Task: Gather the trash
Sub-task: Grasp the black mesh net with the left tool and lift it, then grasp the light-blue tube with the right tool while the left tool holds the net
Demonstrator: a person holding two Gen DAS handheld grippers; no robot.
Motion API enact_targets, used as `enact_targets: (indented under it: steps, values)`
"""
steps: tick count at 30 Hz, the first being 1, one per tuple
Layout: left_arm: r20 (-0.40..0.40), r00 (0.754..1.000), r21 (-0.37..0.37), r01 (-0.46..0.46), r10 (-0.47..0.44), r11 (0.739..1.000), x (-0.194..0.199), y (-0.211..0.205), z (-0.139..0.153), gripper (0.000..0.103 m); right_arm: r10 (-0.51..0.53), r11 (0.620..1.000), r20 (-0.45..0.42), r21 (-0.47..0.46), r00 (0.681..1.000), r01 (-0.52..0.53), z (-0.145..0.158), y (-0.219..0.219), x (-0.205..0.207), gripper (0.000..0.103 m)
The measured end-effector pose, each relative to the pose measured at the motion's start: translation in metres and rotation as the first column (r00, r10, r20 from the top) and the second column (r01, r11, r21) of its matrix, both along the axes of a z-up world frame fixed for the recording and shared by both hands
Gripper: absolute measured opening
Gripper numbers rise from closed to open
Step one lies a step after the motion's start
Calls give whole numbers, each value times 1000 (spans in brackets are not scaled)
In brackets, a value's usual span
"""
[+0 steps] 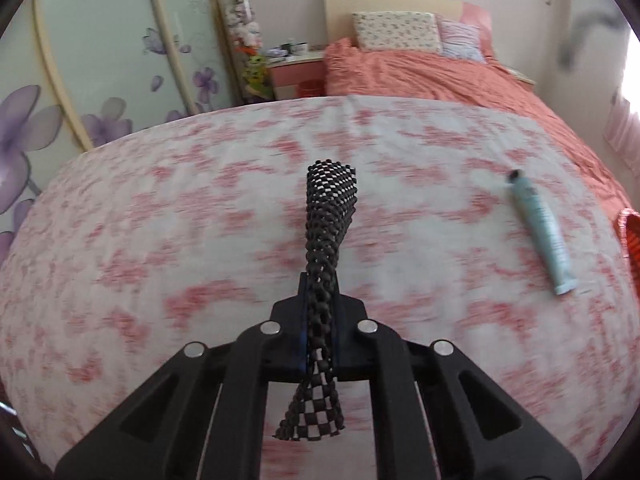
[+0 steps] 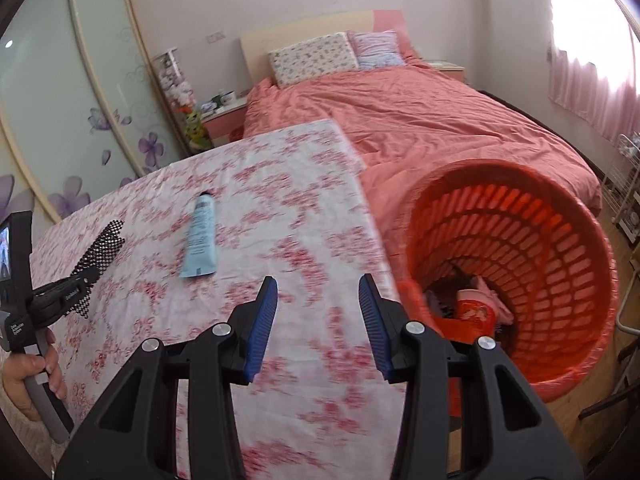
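Beyond my worktop (image 2: pixel 224 184) in its pink-flowered cloth lies the bed (image 2: pixel 420 120) with a salmon cover, and off the worktop's right edge stands the red slatted basket (image 2: pixel 560 240), holding a few crumpled scraps, one red and one pink. On the cloth a pale blue tube (image 2: pixel 200 240) lies near the middle, nothing between it and my right gripper (image 2: pixel 318 292), whose blue pads stand apart on nothing. My left gripper (image 1: pixel 320 304) is clamped on a black mesh strip (image 1: pixel 330 200), left of the tube.
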State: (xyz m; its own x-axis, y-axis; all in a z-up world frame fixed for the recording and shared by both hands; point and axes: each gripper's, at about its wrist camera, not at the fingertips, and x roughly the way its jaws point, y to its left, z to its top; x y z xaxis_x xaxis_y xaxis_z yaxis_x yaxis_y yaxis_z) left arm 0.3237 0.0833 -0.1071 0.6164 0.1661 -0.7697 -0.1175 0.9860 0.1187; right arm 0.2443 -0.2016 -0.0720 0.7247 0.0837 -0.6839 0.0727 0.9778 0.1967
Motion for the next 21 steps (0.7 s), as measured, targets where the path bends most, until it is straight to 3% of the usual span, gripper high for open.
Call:
enact_targets:
  steps: [3,5,14,21]
  values:
    - [-31,998,-18,-47,47,999,-2,30,-8,13,45,999,-14,-1,999,-45,-6,27,14,43]
    - [-10,999,-22,-45,45,999,-5,37,-8,21,68,998,-23,-3,997,-68,-9,45,25,43]
    - [-7,1000,-88,-26,26,996,-5,46,-10,21,76,994,-67,-69,995,-81,-20,98,79,43]
    - [-8,1000,-85,-29,29,996,-4,45,-11,22,34,991,-127,-128,991,-50,-30,111,109,43]
